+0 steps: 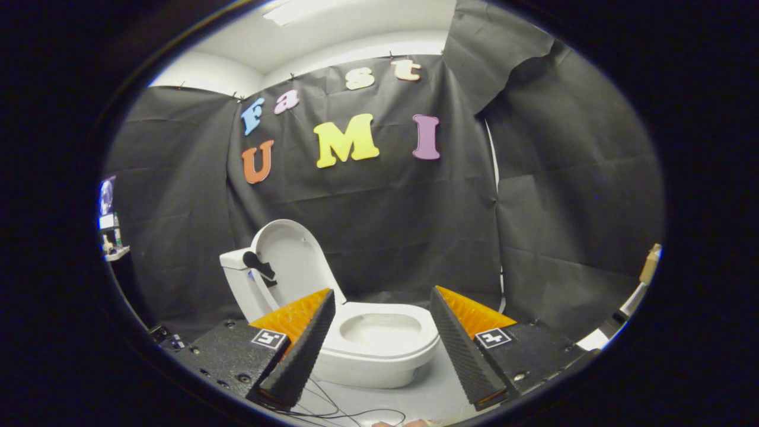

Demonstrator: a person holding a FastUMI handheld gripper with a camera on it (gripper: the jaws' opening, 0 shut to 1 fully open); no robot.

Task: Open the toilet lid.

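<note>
Gripper (382, 308) is spread wide, grasping nothing; the fingers sit at lower centre of the frame and flank the bowl without touching anything. Toilet (379, 350) is just beyond them, lower centre, on a pale floor (439, 397). The lid (293, 261) is already up: it stands near vertical at centre left, leaning back toward the tank (240, 279), inner face toward the camera. Seat ring is down and the bowl is open to view, so I'd call the task done or all but done. A dark fitting (259, 265) sits at the lid's left edge by the tank, probably a handle or grab tab added so two fingers can get a hold; can't tell for sure. The lean past vertical is likely what keeps the lid up by itself. With the fingers wide and off the lid, this reads as a release and back-off pose. Thin cables (332, 409) run over the floor at bottom centre, below the fingers. Black cloth wall (569, 207) behind.
</note>
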